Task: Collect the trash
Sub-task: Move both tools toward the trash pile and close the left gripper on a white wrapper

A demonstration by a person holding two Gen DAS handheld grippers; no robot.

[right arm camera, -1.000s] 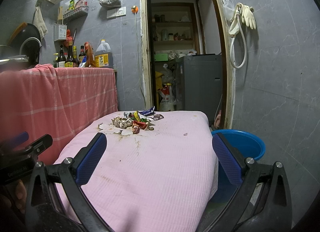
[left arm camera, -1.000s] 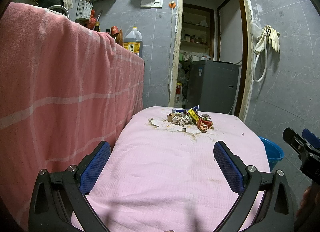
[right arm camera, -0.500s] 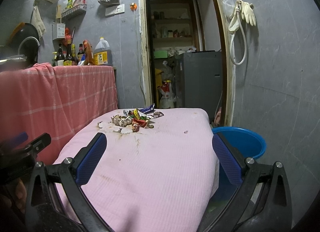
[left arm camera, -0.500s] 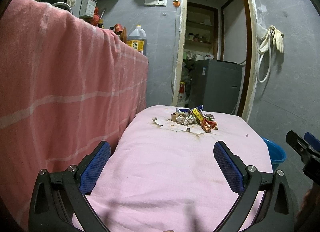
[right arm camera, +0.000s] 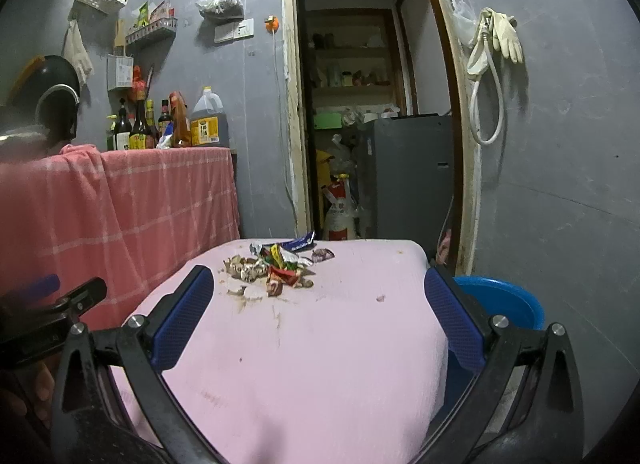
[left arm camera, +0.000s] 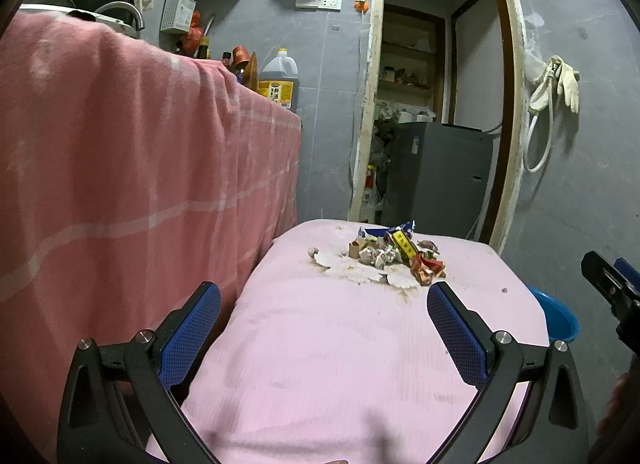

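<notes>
Two grippers' jaws wide, crumpled wrapper pile (left arm camera: 390,260) on ribbed pink cloth (left arm camera: 340,344).

Nothing fully legible. Yellow label on the big oil jug (left arm camera: 279,80), at about 11 o'clock in the left wrist view, carries dark print too small to read; same jug (right arm camera: 209,120) in the right wrist view, label equally blurred. White printing on the blue wrapper (right arm camera: 301,243) at the far edge of the trash pile (left arm camera: 384,260), unreadable. Red marks on the white sack (right arm camera: 341,210) in the doorway at 12 o'clock, undecipherable. Bottle labels (right arm camera: 138,139) at 10 o'clock, illegible.
</notes>
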